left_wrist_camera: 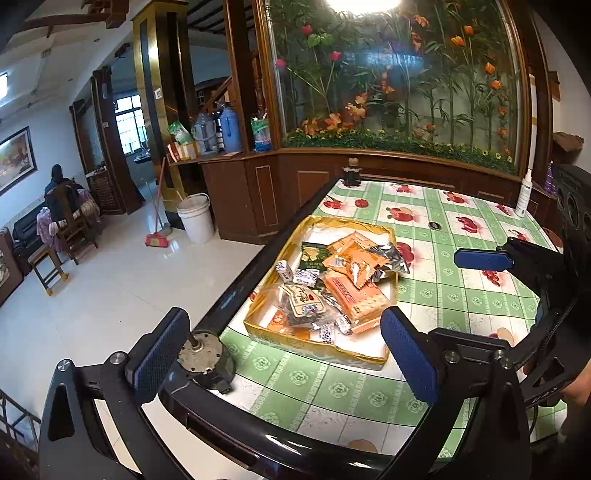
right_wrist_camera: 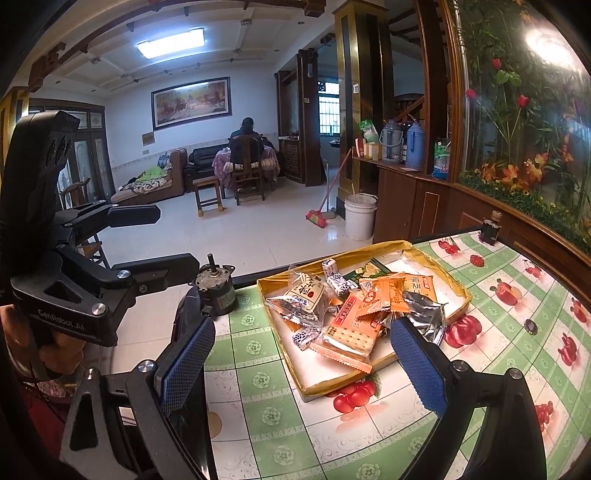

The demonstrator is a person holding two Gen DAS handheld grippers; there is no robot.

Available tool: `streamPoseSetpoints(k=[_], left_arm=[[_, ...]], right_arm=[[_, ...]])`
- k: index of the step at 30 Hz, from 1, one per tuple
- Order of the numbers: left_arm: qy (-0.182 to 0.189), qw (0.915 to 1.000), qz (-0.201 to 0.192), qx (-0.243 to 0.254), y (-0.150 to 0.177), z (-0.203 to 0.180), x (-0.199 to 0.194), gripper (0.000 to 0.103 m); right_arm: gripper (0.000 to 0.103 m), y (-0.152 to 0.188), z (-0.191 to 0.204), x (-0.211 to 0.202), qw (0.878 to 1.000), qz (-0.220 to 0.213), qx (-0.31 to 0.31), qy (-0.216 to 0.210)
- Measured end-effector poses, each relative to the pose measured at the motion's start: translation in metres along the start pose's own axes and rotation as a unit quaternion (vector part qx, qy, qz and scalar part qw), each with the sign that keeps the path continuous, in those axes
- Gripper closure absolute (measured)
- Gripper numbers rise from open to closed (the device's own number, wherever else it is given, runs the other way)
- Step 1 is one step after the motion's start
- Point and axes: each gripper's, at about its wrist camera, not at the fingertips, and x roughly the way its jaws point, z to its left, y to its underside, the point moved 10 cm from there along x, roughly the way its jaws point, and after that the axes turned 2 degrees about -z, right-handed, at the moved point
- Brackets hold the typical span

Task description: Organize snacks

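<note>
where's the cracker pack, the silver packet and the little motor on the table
cracker pack (right_wrist_camera: 351,338), right wrist view, on its clear front
silver packet (right_wrist_camera: 424,308), right wrist view, mid foil
motor (left_wrist_camera: 205,356), left wrist view, on its round metal face

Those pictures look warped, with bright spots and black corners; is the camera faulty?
Probably not. In the left wrist view, the table edge bows and a lamp glares off the glass panel at the top. In the right wrist view, the ceiling light blows out white, another reflection flares top right, and the pillar leans. The black corners in both views suit a round fisheye lens.
</note>
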Motion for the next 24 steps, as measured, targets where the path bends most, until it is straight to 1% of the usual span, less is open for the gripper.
streamPoseSetpoints(k=[5, 14, 18, 24], left_arm=[[0.018, 0.9997, 0.017, 0.001, 0.006, -0.01, 0.005, 0.0], [0.032, 0.999, 0.032, 0.0, 0.009, -0.017, 0.012, 0.0], [0.047, 0.998, 0.042, -0.002, 0.011, -0.022, 0.017, 0.0], [0.069, 0.9962, 0.054, 0.003, 0.013, -0.035, 0.022, 0.0]], right_arm=[[0.006, 0.003, -0.003, 0.001, 1.0, 0.005, 0.002, 0.002], [0.006, 0.006, -0.006, 0.002, 1.0, 0.009, 0.002, 0.004], [0.006, 0.008, -0.009, 0.003, 1.0, 0.012, 0.004, 0.005], [0.006, 0.02, -0.02, 0.002, 0.999, 0.032, 0.001, 0.02]])
